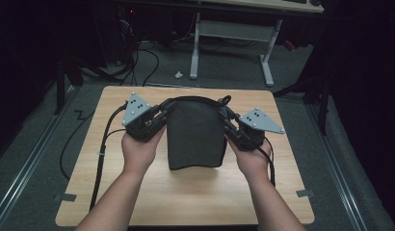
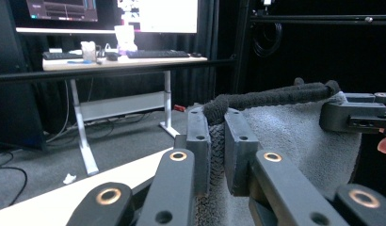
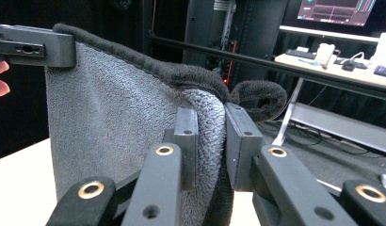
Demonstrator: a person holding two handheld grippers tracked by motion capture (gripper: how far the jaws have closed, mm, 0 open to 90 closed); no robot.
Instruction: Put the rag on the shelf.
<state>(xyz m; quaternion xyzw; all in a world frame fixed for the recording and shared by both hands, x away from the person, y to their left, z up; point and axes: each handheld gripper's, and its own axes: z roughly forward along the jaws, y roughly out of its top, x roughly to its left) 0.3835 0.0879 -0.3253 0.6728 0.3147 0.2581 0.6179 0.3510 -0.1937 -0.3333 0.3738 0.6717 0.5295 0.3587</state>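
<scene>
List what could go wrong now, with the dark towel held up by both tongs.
1. Each pair of tongs, left and right, pinches only a top corner of the towel; a bunched corner might slip out.
2. The towel's lower edge seems near the table, so it might drag or fold.

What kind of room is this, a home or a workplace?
Most likely a lab or recording workspace, not a home: a desk with monitors and a keyboard, loose cables on grey carpet, and a small wooden table ringed by dark curtains.
</scene>
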